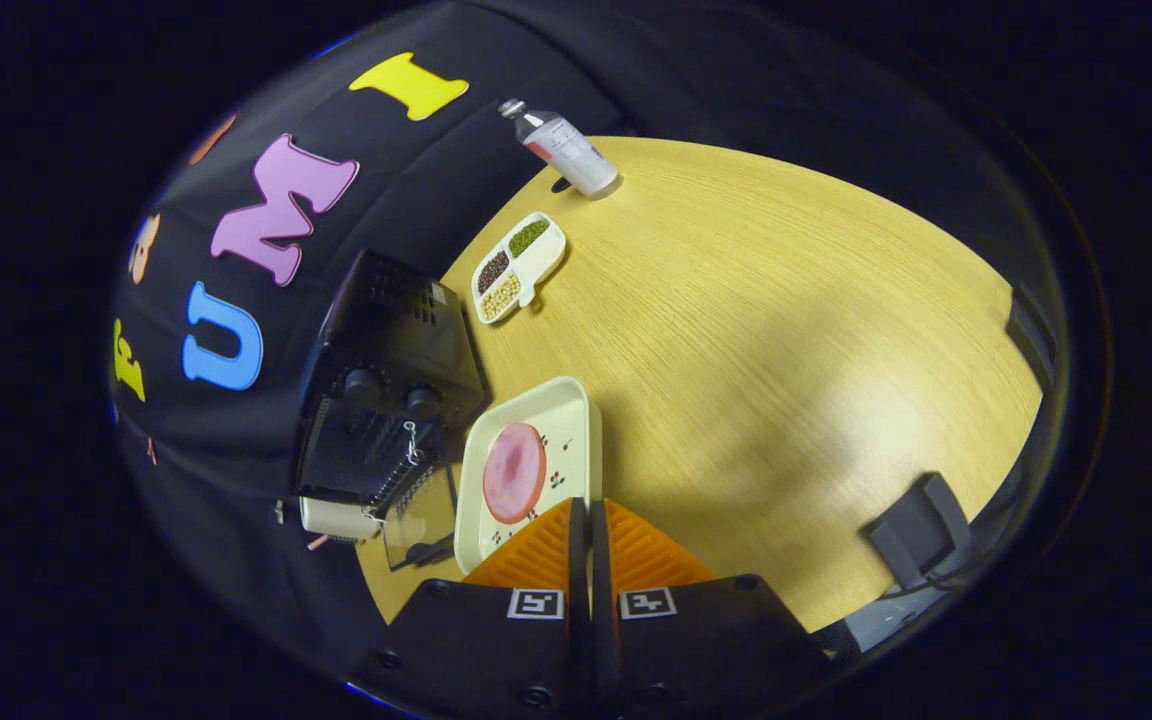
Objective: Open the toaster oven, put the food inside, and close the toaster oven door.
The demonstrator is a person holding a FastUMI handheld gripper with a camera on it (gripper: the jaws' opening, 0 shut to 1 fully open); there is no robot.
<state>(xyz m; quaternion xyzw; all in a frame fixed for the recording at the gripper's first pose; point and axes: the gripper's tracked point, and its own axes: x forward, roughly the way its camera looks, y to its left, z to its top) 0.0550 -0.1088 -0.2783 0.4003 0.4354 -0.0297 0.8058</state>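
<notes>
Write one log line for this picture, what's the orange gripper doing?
gripper: shut, empty | black toaster oven: glass door open | pink round food slice: on cream square plate, just ahead of fingers | step: food not picked up

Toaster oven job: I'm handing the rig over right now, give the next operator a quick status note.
Gripper: orange fingers pressed together, holding nothing, tips over the near edge of the cream tray.
Food: the pink round slice lies on that tray, just ahead of the fingers.
Toaster oven: beside the tray, glass door already swung down open.
Done: door opened.
Left: pick up the slice, place it inside, close the door.
</notes>
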